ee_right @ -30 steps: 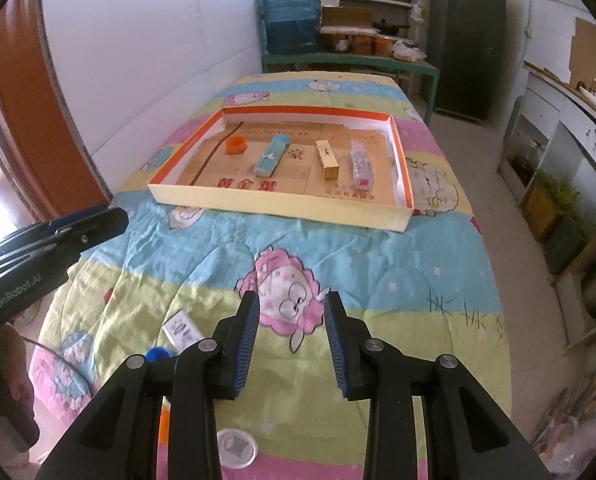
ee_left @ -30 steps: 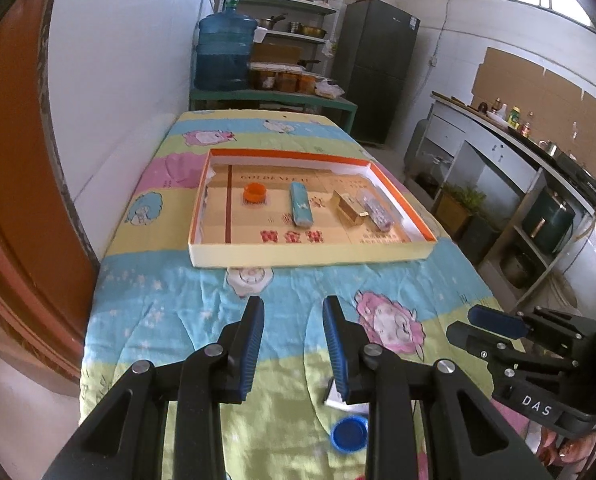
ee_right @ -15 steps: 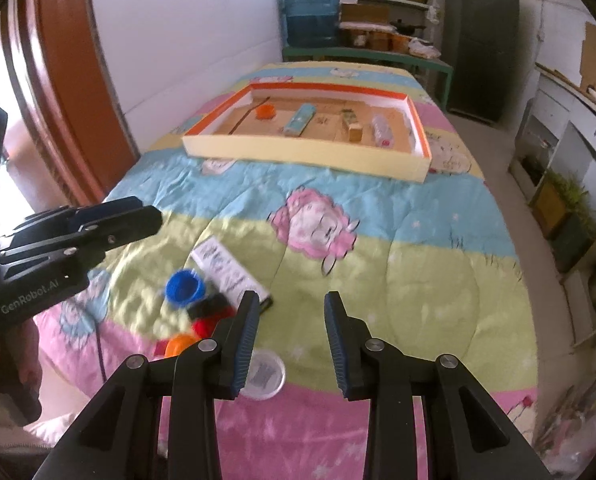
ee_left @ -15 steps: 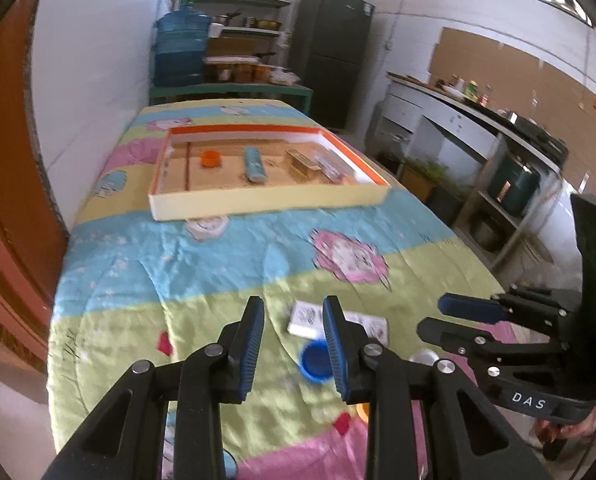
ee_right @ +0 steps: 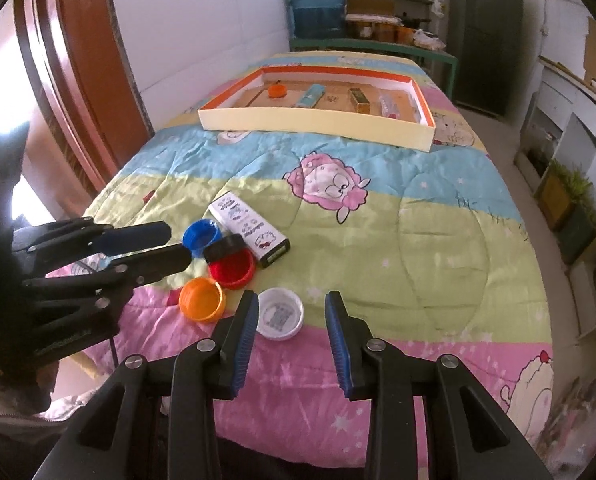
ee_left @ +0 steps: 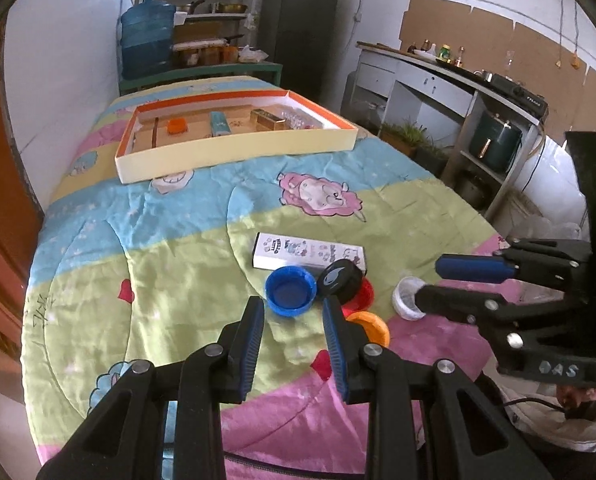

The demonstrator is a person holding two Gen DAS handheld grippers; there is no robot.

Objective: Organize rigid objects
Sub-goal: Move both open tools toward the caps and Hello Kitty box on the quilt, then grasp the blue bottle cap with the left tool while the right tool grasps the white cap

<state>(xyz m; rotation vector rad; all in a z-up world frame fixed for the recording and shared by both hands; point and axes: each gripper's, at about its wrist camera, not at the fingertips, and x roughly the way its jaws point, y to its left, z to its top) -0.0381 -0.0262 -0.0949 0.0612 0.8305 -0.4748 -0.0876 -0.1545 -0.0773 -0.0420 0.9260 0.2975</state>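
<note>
Loose caps lie on the quilt near its front edge: blue [ee_left: 291, 291], black [ee_left: 340, 277], red [ee_right: 232, 268], orange [ee_right: 201, 299] and white [ee_right: 280, 313]. A white printed box [ee_left: 310, 252] lies just behind them. My left gripper [ee_left: 292, 308] hovers open right in front of the blue cap, empty. My right gripper [ee_right: 292, 304] is empty too. Its jaws are opening above the white cap, which lies by the left finger without being pressed. Each gripper also shows in the other's view, the right gripper [ee_left: 458, 284] and the left gripper [ee_right: 154, 246].
A shallow cardboard tray [ee_right: 314, 124] with an orange rim sits further up the quilt. It holds an orange cap [ee_right: 277, 90], a teal box [ee_right: 311, 96], a gold box [ee_right: 359, 100] and a clear packet. A wooden door frame stands left, kitchen shelving right.
Both grippers have drawn back from the tray toward the quilt's near end and dipped. The group of caps and the white box came into view. The right jaws have spread wider.
</note>
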